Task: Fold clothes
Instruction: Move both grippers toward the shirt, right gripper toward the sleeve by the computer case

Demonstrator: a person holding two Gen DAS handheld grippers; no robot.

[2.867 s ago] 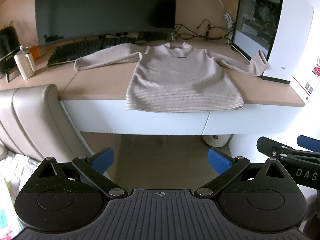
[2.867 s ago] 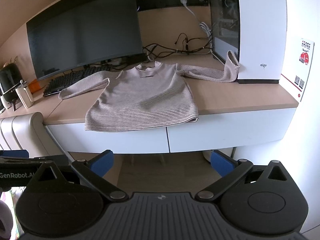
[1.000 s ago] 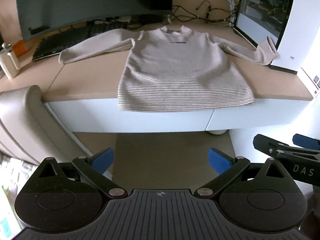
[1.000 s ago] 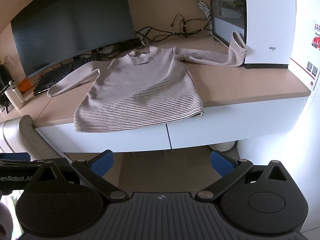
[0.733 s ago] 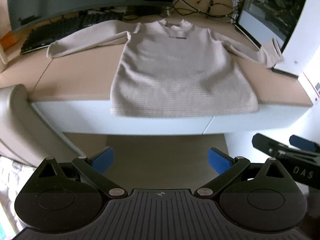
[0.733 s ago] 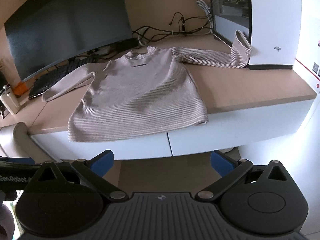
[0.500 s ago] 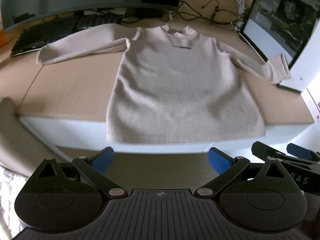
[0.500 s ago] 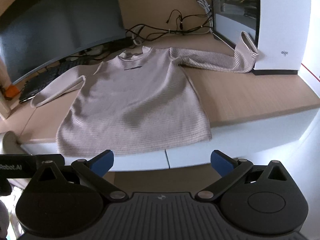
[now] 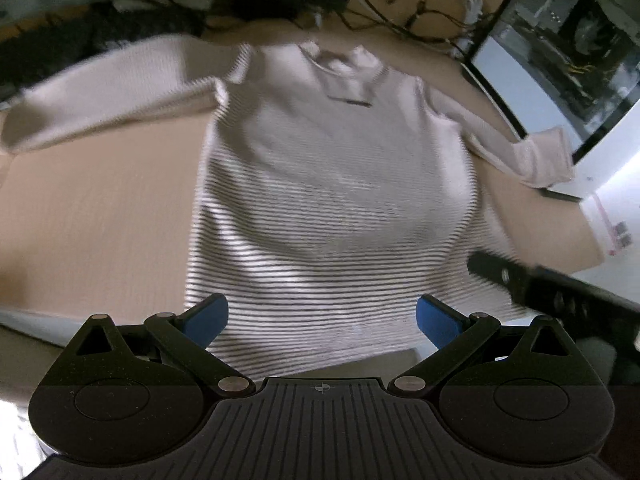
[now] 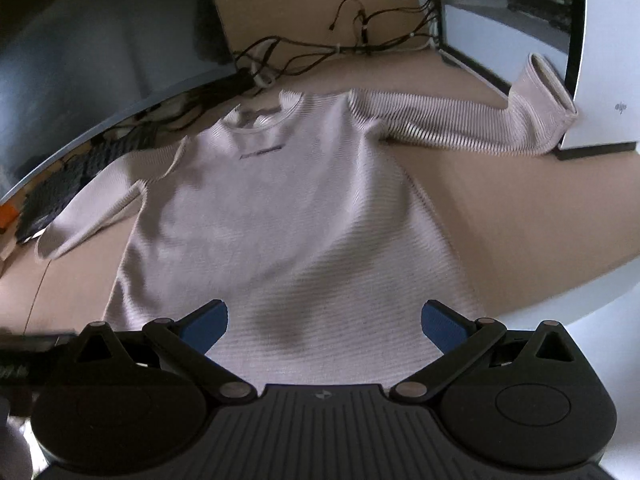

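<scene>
- Your left gripper [image 9: 320,316] is spread wide, blue pads [image 9: 206,314] well apart, nothing between them; it hangs over the front edge of the desk [image 9: 92,216], above the sweater's hem.
- Your right gripper [image 10: 324,320] is equally wide open and empty, also over the hem at the desk's front edge, toward the right side of the garment.
- Sweater [image 10: 280,216]: pale, finely striped knit, lying flat and face up on the desk, collar [image 10: 264,114] toward the back edge, hem at the front edge and slightly overhanging it.
- Left sleeve [image 9: 112,88] stretches toward the desk's left side, partly over the keyboard [image 10: 76,176].
- Right sleeve [image 10: 452,124] runs toward the back right corner; its cuff [image 10: 548,96] stands up against the white computer case [image 10: 600,60].
- Monitor [image 10: 80,52] stands along the back left edge; loose cables [image 10: 340,40] lie along the back edge behind the collar.
- Left wrist view is motion-blurred; your right gripper's black arm [image 9: 540,284] shows at its right, near the hem's right corner.
</scene>
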